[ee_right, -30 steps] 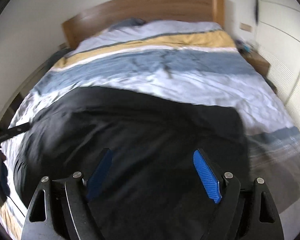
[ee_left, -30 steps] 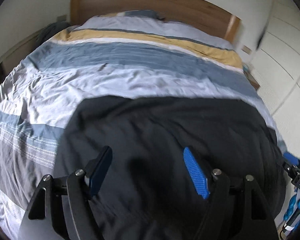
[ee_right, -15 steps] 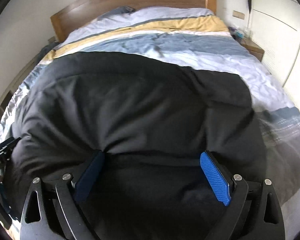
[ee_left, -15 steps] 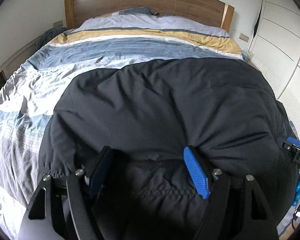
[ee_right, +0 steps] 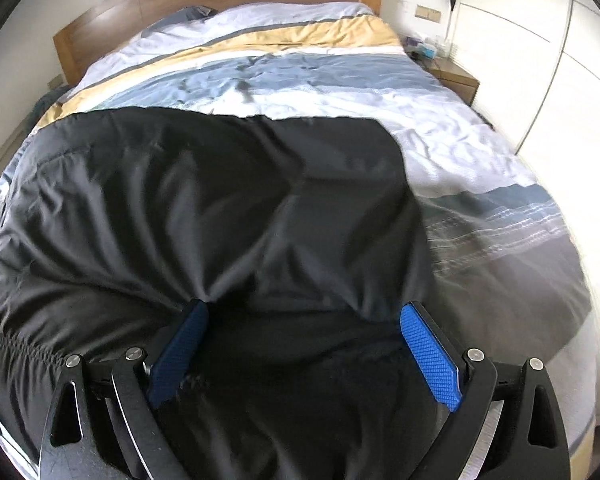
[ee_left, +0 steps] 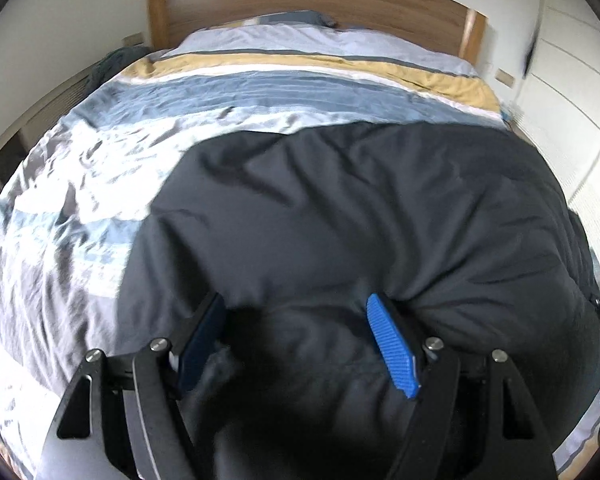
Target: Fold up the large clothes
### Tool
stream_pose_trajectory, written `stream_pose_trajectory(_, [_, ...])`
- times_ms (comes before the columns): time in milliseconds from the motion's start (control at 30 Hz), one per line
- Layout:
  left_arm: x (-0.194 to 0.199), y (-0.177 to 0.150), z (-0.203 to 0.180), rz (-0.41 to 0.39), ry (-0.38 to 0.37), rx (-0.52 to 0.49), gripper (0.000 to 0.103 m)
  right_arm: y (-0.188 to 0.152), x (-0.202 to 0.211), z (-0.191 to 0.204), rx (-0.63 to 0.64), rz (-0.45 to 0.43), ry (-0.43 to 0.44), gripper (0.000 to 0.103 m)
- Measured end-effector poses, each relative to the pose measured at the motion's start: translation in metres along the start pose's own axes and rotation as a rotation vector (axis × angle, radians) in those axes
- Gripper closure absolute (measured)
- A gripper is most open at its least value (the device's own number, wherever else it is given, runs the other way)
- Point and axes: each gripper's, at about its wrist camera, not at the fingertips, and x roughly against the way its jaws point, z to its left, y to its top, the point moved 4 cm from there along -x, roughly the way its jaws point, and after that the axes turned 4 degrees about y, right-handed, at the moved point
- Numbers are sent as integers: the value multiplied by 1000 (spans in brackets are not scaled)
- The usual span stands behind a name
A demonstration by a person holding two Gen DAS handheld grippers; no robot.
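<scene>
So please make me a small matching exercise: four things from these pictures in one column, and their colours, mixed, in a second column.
Things:
1. garment
2. headboard
3. gripper pads
4. wardrobe doors

Colours:
a. white
b. bright blue
c. black
d. brown wood

Pairs: 1-c, 2-d, 3-b, 4-a

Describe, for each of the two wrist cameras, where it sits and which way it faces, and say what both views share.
Left wrist: sits behind the left gripper, facing the wooden headboard; its open blue fingers straddle the black jacket.
Right wrist: sits behind the right gripper, facing the same way; its open fingers show.
Shared: jacket, striped duvet, headboard.
</scene>
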Motion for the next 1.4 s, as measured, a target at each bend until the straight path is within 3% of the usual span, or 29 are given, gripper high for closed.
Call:
stream_pose_trajectory(200, [12,7,1,-24,-55,38,30,3,25,54,66,-66,127,8])
stream_pose_trajectory(333, [20,-11,-9,-14,-133,42,30,-15,32,97,150,-72,222,8])
stream_pose_trajectory(467, [14,-33,-15,9,-132,-23,30,-36,28,113,237,-59,233,7])
stream_pose_trajectory(567, [8,-35,-5,47,-147,7,29,-33,18,91,203,-43,213,4])
stream_pose_trajectory(900, [26,-40,12,46,-140,4,29,-29,26,46,165,-13,160,1])
stream_pose_trajectory(1267, [59,-38,86,-22,-114,130,29,-22,47,-7,88,-32,130,0])
stream_pose_trajectory(1400, [58,-46,115,2,-100,168,28,-26,51,-34,15,-26,116,0])
